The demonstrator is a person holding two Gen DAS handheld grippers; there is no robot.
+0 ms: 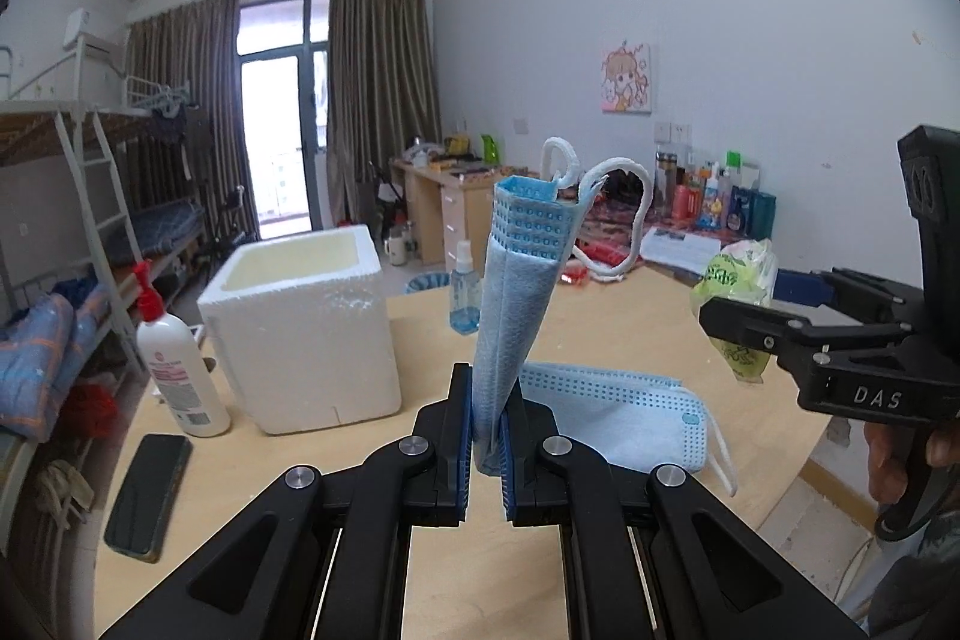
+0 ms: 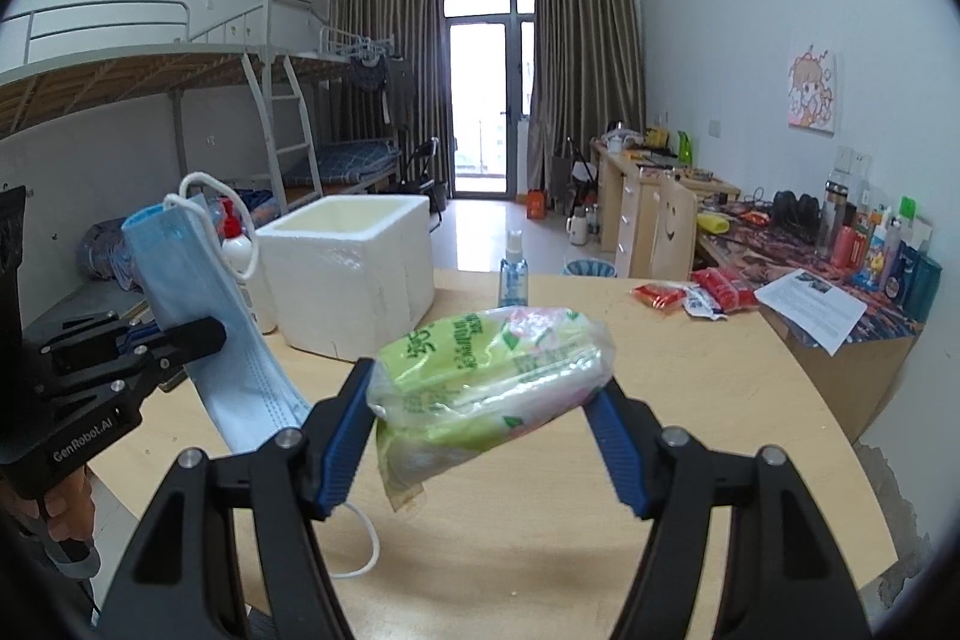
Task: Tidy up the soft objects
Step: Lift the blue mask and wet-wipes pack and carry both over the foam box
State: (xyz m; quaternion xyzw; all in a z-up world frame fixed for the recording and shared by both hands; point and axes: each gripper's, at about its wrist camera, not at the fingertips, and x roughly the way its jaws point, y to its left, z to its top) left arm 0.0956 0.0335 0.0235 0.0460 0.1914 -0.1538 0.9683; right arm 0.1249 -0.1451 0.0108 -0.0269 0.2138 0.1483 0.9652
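Left gripper (image 1: pixel 485 445) clamped on folded mask (image 1: pixel 516 292) held upright above table (image 1: pixel 630 316), right gripper (image 2: pixel 480 418) pinching tissue pack (image 2: pixel 489 376), second mask (image 1: pixel 624 418) partly hidden, foam box (image 1: pixel 300 328) interior unseen.

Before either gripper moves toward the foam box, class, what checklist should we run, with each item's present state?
1. Left gripper clamped on blue face mask: ok.
2. Right gripper holding green tissue pack: ok.
3. White foam box open on top: ok.
4. Box interior free: cannot tell.
5. Second mask on table, not yet picked up: not ok.
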